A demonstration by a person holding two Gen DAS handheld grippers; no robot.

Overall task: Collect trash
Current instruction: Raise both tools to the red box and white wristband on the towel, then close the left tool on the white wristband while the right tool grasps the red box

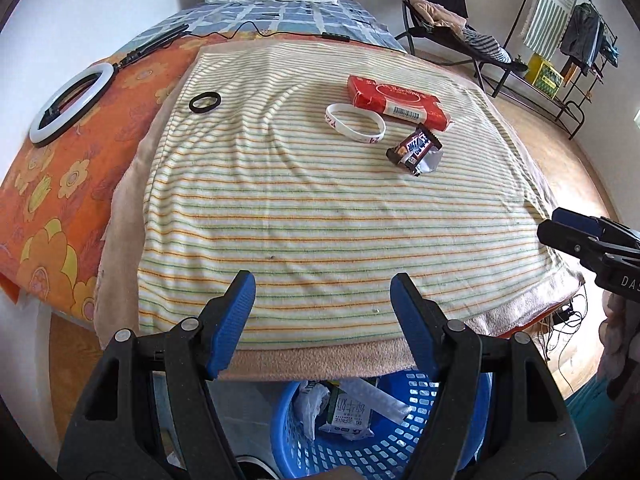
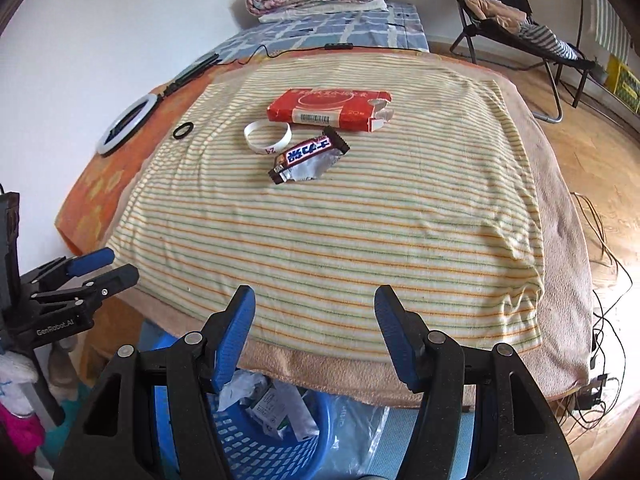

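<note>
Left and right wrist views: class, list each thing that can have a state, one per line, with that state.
Left gripper: open, empty.
Right gripper: open, empty.
Candy bar wrapper: torn open, lying on the striped towel.
Red carton: end flap open, lying flat.
White wristband: lying flat.
Blue laundry basket: holds trash.

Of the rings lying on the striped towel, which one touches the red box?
The white silicone wristband, printed with red marks, lies against the red cardboard box; the small black ring sits apart, near the towel's left edge.

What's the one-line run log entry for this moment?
left gripper open, empty | right gripper open, empty | candy wrapper, red box on towel | blue basket holds trash
</note>
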